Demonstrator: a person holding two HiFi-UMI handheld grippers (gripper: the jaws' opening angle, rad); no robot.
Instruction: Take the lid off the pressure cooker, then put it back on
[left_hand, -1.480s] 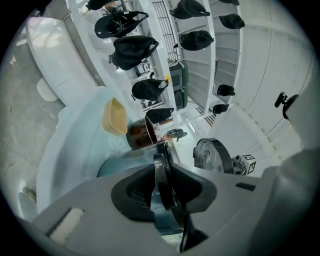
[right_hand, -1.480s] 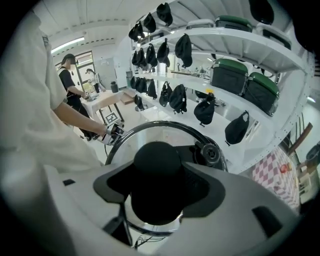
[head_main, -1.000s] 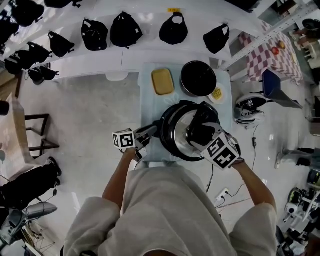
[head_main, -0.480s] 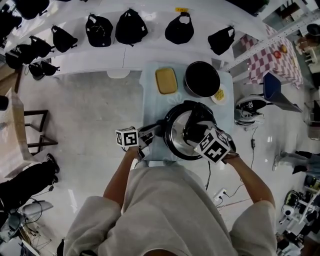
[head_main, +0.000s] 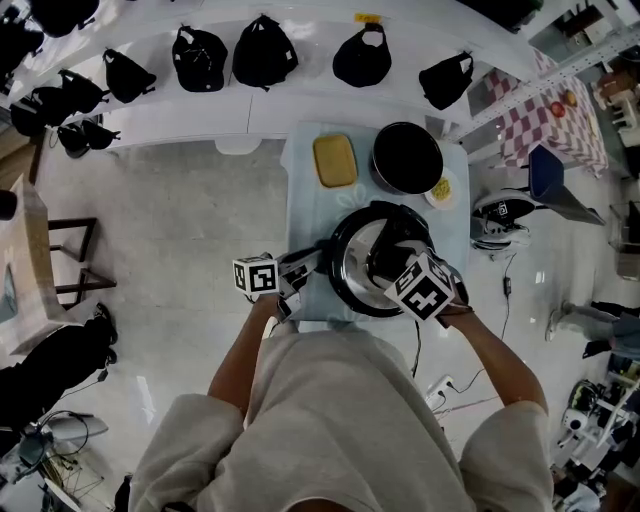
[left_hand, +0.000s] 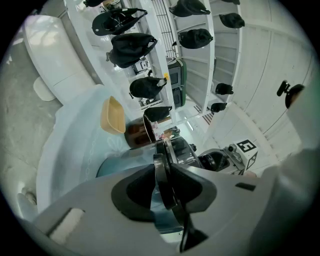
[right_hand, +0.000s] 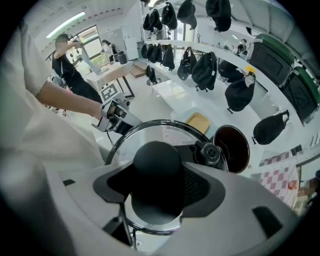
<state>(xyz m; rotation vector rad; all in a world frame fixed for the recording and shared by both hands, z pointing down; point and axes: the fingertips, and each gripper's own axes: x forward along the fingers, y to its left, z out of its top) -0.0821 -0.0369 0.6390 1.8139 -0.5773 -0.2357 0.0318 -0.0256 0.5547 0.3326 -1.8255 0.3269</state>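
Note:
The pressure cooker (head_main: 345, 285) stands on a small table (head_main: 303, 205) covered in pale blue cloth. My left gripper (head_main: 308, 264) points level at its left side. It is shut on the pot's thin black side handle (left_hand: 161, 165), which fills the narrow gap between its jaws. My right gripper (head_main: 392, 262) points steeply down over the glass lid (right_hand: 150, 131), with its jaws closed on the lid's round black knob (right_hand: 155, 159). The lid (head_main: 355, 262) hangs over the pot's mouth; I cannot tell whether it rests on the rim.
Behind the cooker are a yellow tray (head_main: 333, 160), a dark round pan (head_main: 406, 157) and a small dish of yellow food (head_main: 435, 188). Black bags (head_main: 263, 52) line a white shelf beyond. A chair (head_main: 75, 265) stands at the left, and shoes (head_main: 500, 215) lie on the floor at the right.
My right gripper has sunk toward the pot with the lid in it. The left gripper has kept its hold on the handle and has not moved.

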